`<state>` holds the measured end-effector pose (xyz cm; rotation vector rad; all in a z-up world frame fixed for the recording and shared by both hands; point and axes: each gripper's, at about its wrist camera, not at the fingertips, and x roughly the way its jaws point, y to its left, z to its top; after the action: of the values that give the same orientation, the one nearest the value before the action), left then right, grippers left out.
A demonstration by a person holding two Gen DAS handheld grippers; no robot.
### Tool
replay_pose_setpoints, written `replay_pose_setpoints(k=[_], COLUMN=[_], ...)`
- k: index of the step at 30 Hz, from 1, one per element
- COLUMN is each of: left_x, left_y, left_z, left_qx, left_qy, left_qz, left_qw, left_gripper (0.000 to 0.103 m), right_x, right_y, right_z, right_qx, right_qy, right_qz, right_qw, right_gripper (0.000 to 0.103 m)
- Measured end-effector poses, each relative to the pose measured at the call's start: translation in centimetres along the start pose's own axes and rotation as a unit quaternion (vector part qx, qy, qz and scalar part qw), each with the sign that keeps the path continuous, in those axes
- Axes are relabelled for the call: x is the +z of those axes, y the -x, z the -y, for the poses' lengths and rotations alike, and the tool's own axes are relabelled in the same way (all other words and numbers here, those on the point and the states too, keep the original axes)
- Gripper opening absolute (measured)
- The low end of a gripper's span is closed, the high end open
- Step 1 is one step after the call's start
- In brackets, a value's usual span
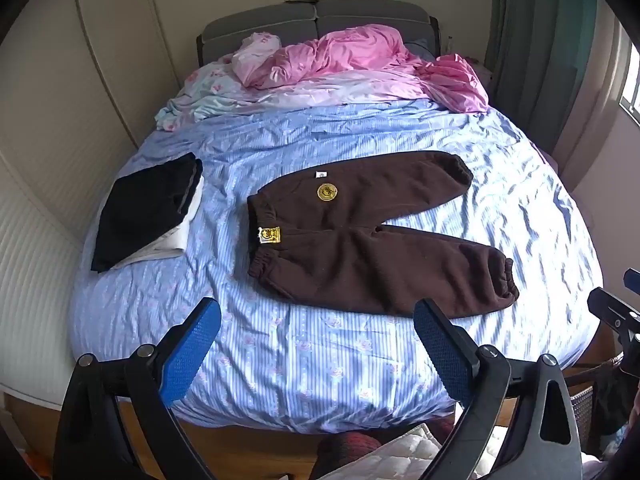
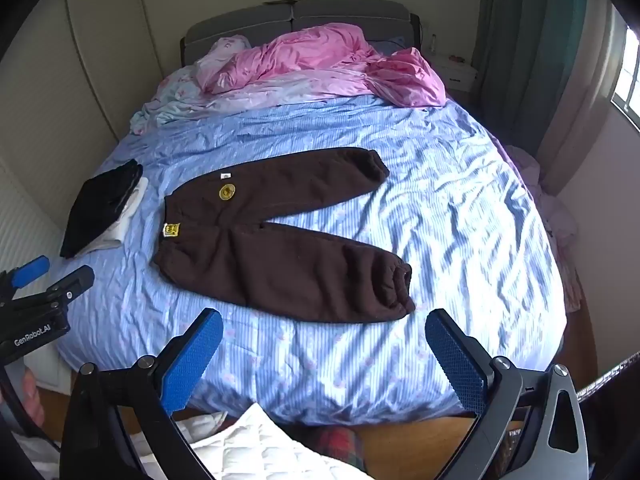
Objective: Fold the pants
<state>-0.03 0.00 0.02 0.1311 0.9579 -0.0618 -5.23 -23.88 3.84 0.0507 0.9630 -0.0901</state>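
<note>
Left gripper point(image 1: 316, 344) at bottom of frame, jaws wide apart, holding nothing; right gripper point(image 2: 324, 352) likewise spread and empty, low in its view. Brown pants point(image 1: 360, 232) flat at centre on the striped bed point(image 1: 320, 380), waistband left, legs splayed right. Dark folded stack point(image 1: 148, 212) at left, apart from pants. Pink bedding point(image 1: 352, 56) bunched at top
</note>
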Motion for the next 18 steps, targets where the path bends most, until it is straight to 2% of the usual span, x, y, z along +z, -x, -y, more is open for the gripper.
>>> replay_pose_setpoints(k=[18], left_x=[0.0], left_y=[1.5], left_z=[-0.5], left_qx=[-0.016], left_qy=[0.009], left_qz=[0.021], left_qw=[0.9996], left_gripper=[0.098], right_x=[-0.1], right_y=[1.1], right_z=[0.5], right_qx=[-0.001], right_qy=[-0.003], right_qz=[0.016], right_qw=[1.000], right_gripper=[0.103])
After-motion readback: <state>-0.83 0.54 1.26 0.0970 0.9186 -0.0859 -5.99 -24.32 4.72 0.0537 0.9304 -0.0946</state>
